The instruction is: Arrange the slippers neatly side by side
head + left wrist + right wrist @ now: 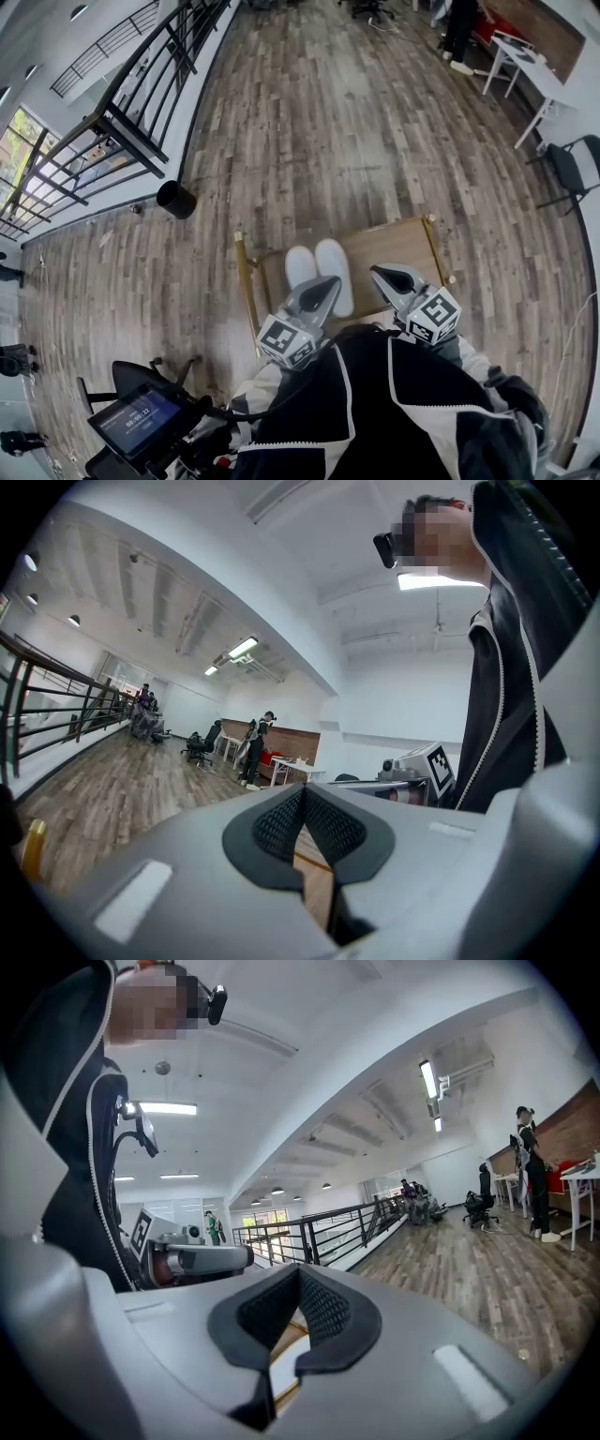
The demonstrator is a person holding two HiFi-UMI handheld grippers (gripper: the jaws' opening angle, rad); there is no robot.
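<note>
On the wooden table (398, 246), toward its left end, the white slippers (334, 267) lie side by side, touching along their length, toes pointing to the table's far edge. The rest of the tabletop to their right is bare wood, and a gold-coloured frame (243, 281) runs along the table's left side.

At the table's near edge the left gripper (323, 287) sits over the near ends of the slippers; whether it touches them cannot be told from the head view. Its own view shows the left gripper (303, 799) with its ribbed pads (277, 825) pressed together and nothing between them. The right gripper (382, 275) is over the near edge too, just right of the slippers and apart from them. Its jaws are likewise closed on nothing (298, 1281).

Beyond the table's far-left corner a black bin (175, 199) stands on the plank floor (319, 122), beside a black railing (141, 103).
</note>
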